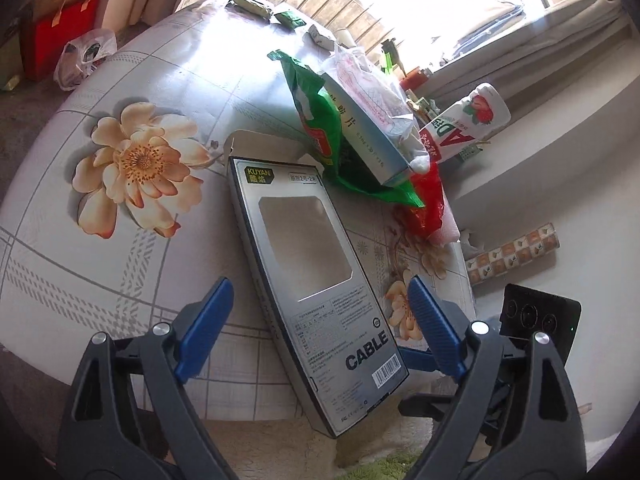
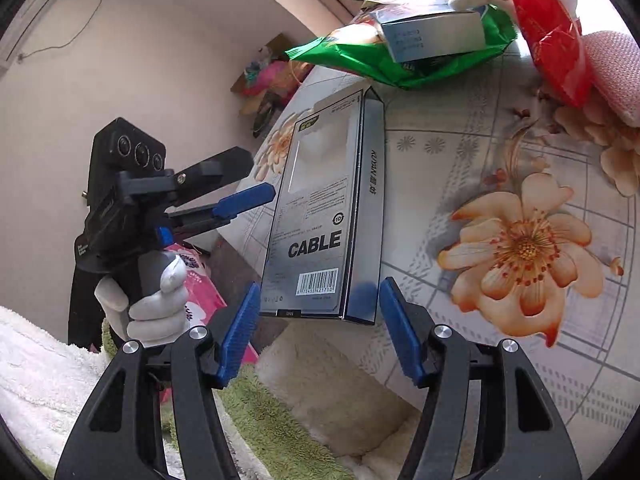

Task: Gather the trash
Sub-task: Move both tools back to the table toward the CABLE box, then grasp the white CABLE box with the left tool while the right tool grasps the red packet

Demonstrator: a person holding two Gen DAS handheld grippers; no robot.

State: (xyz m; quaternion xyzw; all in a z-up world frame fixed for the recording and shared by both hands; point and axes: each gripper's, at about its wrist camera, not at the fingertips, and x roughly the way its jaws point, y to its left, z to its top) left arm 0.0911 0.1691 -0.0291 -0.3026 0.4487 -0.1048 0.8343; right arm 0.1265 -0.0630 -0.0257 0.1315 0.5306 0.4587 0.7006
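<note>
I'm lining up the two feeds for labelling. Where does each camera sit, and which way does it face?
Left wrist: on the left tongs, looking down their open blue fingers at the cable box overhanging the table edge; the right tongs' camera block shows.
Right wrist: on the right tongs, facing the box's barcode end; the left tongs and gloved hand show.
Shared: box, green bag, floral cloth.
</note>
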